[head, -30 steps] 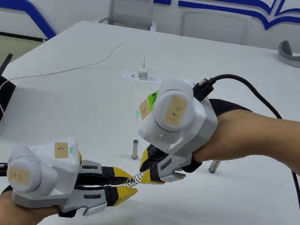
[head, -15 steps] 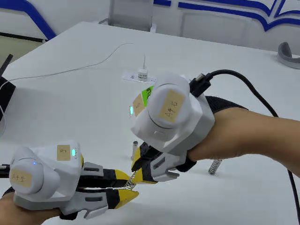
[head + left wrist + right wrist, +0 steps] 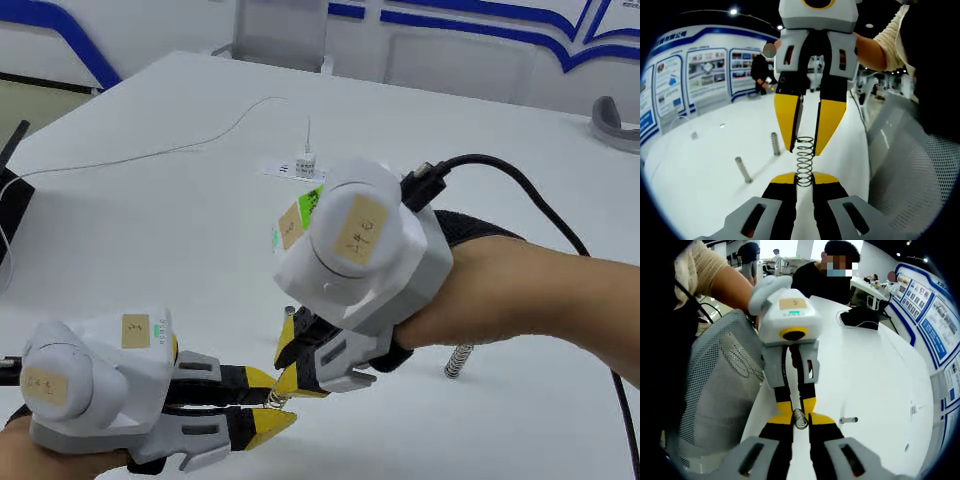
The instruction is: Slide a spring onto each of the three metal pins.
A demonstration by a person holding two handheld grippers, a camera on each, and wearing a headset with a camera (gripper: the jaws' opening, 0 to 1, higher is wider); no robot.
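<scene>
Pinches the near end of the spring (image 3: 804, 159) between the yellow tips of the left gripper (image 3: 804, 179), jaws drawn in narrow to the width of the coil. Clamps the far end in the right gripper (image 3: 805, 146), likewise closed down to a slim gap, one tip on either side of the top coils. Brings the two sets of tips almost nose to nose, with a short stretch of coil bridging the gap between them. Hangs low over the white table (image 3: 150, 230) in the head view, left tool reaching in from the lower left, right tool angled down from above on a bare forearm. Trails a black cable (image 3: 480, 159) from the back of the right tool.

Off to the left of the jaws in the left gripper view, leaves a nearer pin (image 3: 743, 170) and a farther pin (image 3: 774, 143) standing on the table, both bare and well apart from the held coil. Leaves a second spring (image 3: 457, 360) on the table just beside the right forearm, partly hidden by it. Farther back on the table, a small white plug (image 3: 305, 160) on a label strip.
</scene>
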